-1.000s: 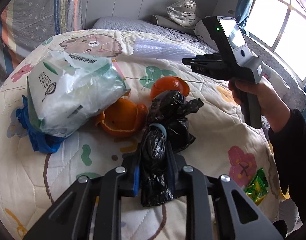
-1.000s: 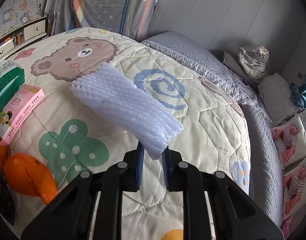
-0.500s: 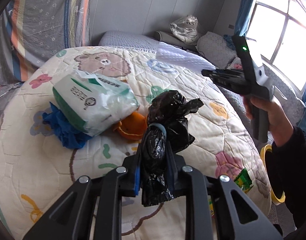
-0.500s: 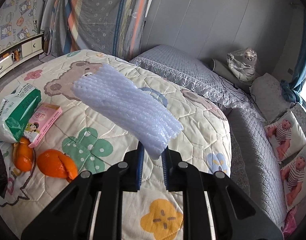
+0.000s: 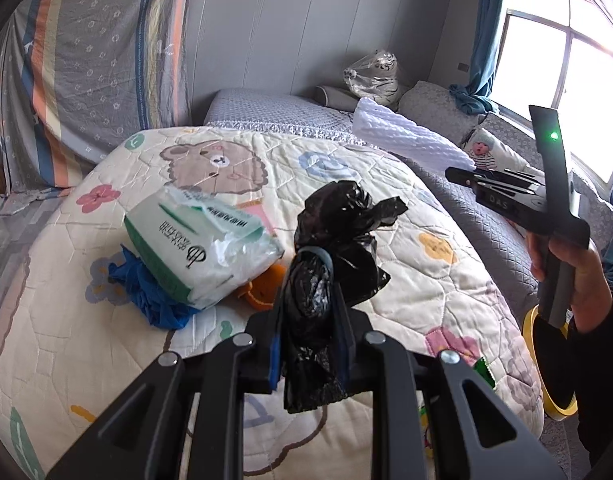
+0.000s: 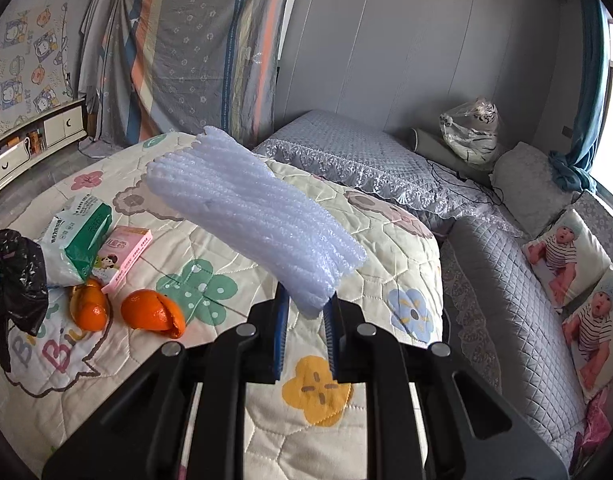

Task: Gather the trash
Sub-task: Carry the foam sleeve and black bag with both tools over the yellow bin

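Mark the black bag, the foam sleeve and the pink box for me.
black bag point(image 5: 306, 300): left wrist view, bunched neck pinched in the left gripper.
foam sleeve point(image 6: 250, 208): right wrist view, middle of its ribbed surface.
pink box point(image 6: 124, 254): right wrist view, printed top face.

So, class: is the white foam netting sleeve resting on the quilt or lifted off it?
Lifted: the white foam netting sleeve hangs from the right gripper, clear of the quilt.

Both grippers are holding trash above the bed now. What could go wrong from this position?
1. The right gripper pinches only one end of the white foam net, so it could slip out.
2. The left gripper holds the black bag bunched up; it seems to need opening before anything goes in.
3. Orange peels lie on the quilt and might stain it.
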The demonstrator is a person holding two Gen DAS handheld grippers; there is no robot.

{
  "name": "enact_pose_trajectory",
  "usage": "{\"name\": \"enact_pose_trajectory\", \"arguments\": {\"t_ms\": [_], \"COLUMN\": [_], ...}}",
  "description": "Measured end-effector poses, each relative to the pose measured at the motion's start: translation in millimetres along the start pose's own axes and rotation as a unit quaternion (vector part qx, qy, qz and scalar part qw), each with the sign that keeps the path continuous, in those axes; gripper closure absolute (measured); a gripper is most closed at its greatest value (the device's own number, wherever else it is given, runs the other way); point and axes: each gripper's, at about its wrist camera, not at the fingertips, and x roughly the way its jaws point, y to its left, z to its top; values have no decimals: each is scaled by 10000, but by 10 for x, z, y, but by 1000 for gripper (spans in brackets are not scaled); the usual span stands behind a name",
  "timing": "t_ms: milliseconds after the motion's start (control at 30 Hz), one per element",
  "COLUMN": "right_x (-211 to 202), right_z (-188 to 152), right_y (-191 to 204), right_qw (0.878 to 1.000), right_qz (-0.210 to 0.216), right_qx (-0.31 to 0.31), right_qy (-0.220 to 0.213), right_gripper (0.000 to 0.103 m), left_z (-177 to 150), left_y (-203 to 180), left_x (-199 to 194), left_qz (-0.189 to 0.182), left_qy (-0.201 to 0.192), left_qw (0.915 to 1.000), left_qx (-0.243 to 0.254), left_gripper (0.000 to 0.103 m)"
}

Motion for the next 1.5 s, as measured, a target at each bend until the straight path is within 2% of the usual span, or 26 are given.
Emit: {"name": "enact_pose_trajectory", "arguments": {"t_ms": [467,833,1133,1500], "right_x": [-750,-1237,-1636,-2056], "right_z": [-304,-750,-1316,-2059], "right_y": [-423,-871,-1233,-1519], "right_qw": [9982,9913,9779,9513], "right_qz": [-367,-1024,-1579,-2400], "right_qx": [362,770,1366,1917], "right_qy": [-310,-300,-136,253], "right_gripper": [88,88,88,88], "left_z": [176,195,175,58], "left_y": [-691,-1276,-1894,-2703], "left_x": [29,88,87,146], "left_qz": [-441,-847,-1287,-1850], "left_qy": [-168,-143,-134,-35], "left_qw": [9975,9916,9806,9612], "left_qx": [533,967,1472,2047], "left_gripper": [84,84,84,84]}}
